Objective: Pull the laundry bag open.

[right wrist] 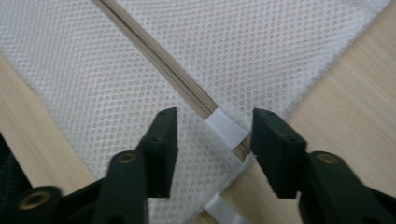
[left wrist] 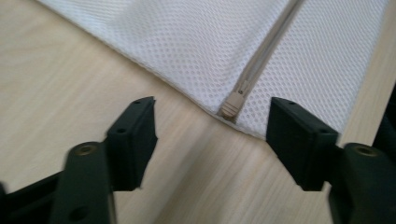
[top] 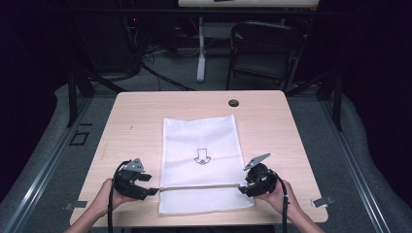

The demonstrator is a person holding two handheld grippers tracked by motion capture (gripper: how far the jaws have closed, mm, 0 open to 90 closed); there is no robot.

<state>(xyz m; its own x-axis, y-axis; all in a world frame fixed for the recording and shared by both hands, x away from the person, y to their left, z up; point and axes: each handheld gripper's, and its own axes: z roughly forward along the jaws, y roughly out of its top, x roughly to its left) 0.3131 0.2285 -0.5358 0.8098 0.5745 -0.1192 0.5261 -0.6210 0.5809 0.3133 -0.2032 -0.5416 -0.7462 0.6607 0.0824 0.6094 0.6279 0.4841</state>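
A white mesh laundry bag (top: 201, 162) lies flat on the wooden table (top: 131, 116), a black arrow printed on it and a beige zipper (top: 199, 186) running across near its front end. My left gripper (top: 154, 191) sits at the bag's left edge, open, with the zipper pull (left wrist: 232, 104) lying between its fingertips (left wrist: 140, 122) untouched. My right gripper (top: 241, 188) rests at the bag's right edge, open, its jaws either side of a white fabric tab (right wrist: 226, 129) at the zipper's end. The mesh bag (left wrist: 201, 42) and mesh bag (right wrist: 116, 84) lie flat under both.
A round black grommet (top: 233, 103) sits in the table near its far edge. A dark folding chair (top: 265, 51) and a white desk leg (top: 200, 48) stand behind the table. Metal clips (top: 321, 201) hang at the front corners.
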